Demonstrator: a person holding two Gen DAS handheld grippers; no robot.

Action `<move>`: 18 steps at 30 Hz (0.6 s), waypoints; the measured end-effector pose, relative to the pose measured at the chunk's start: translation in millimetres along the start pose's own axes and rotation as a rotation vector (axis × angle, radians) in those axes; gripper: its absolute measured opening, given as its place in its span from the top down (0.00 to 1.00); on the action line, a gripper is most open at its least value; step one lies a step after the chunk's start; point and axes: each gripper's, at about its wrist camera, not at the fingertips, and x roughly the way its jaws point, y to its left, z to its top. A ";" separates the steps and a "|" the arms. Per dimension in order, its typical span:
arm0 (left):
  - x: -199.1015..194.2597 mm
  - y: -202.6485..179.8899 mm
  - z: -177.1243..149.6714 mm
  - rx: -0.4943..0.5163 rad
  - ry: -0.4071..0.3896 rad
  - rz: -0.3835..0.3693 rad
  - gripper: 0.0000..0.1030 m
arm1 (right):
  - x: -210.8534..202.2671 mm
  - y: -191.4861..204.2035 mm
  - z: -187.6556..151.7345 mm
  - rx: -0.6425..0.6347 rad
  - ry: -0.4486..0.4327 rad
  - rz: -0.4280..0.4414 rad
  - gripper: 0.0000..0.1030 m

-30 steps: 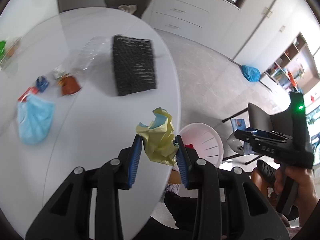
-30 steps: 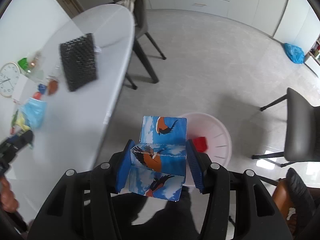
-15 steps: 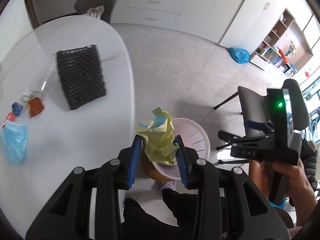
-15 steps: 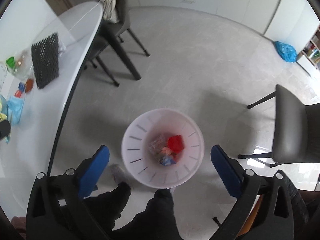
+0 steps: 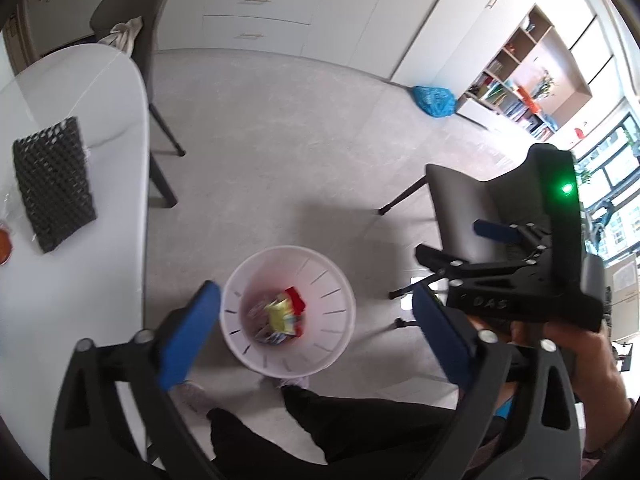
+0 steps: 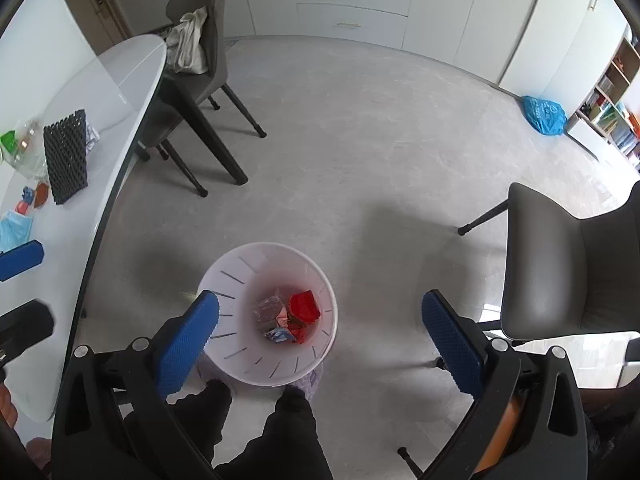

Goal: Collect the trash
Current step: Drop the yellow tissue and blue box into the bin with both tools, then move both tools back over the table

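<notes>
At the lower centre of both wrist views, the left gripper (image 5: 316, 324) and right gripper (image 6: 320, 332) hang with blue pads spread wide, holding nothing. Directly below stands the white slotted plastic bin (image 6: 320, 280), wrappers inside. Remaining trash, including a pale blue face mask (image 6: 14, 230), lies on the white oval table (image 6: 116, 92) at frame left, nearer the left gripper.

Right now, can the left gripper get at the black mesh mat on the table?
Probably yes. The left gripper is open and empty above the white bin, and the black mesh mat lies uncovered near the edge of the table, with nothing between them.
</notes>
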 end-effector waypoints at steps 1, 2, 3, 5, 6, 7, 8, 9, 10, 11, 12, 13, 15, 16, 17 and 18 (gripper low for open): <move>0.1 -1.9 1.4 0.000 -0.002 -0.002 0.08 | 0.7 -2.6 0.0 0.003 0.001 0.003 0.02; 0.1 -3.7 1.7 0.000 -0.005 -0.002 0.08 | 1.4 -4.1 -0.3 0.005 0.002 0.004 0.02; -0.3 -3.5 2.5 -0.002 -0.002 -0.001 0.08 | 1.9 -5.5 -0.6 0.008 0.002 0.005 0.02; -0.2 -2.7 4.1 -0.011 0.003 0.009 0.08 | 3.2 -7.2 -1.0 0.010 0.004 0.005 0.02; -0.5 -3.7 4.0 -0.014 0.003 0.012 0.08 | 3.3 -6.7 -1.2 0.011 0.001 0.006 0.02; -1.5 -2.4 3.9 -0.017 0.003 0.016 0.08 | 3.7 -6.9 -1.0 0.011 -0.001 0.006 0.02; -2.2 -1.4 3.3 -0.020 0.002 0.019 0.08 | 3.9 -6.4 -1.3 0.012 -0.001 0.008 0.02; -3.9 0.1 3.2 -0.023 0.001 0.022 0.08 | 4.1 -5.8 -2.3 0.013 -0.001 0.011 0.02; -5.9 1.4 3.3 -0.024 0.000 0.024 0.08 | 4.7 -5.0 -2.7 0.015 -0.002 0.014 0.02; -7.6 2.1 3.2 -0.024 -0.001 0.025 0.08 | 5.3 -3.9 -3.1 0.015 -0.003 0.015 0.02; -8.8 3.1 2.8 -0.026 -0.003 0.027 0.08 | 5.0 -2.9 -3.6 0.014 -0.003 0.016 0.02; -9.7 4.6 2.2 -0.029 -0.003 0.031 0.08 | 5.6 -1.1 -4.0 0.011 -0.003 0.017 0.02; -11.2 8.0 1.0 -0.037 0.000 0.037 0.08 | 5.2 2.1 -4.6 0.009 -0.003 0.017 0.02; -12.2 9.7 0.2 -0.039 0.000 0.042 0.08 | 5.1 4.5 -4.4 0.007 -0.003 0.020 0.02; -13.0 10.5 -0.2 -0.041 -0.001 0.044 0.08 | 4.9 5.6 -4.2 0.005 -0.003 0.023 0.02; -14.0 10.9 -0.7 -0.044 -0.001 0.048 0.08 | 4.7 6.7 -3.7 0.003 -0.004 0.025 0.02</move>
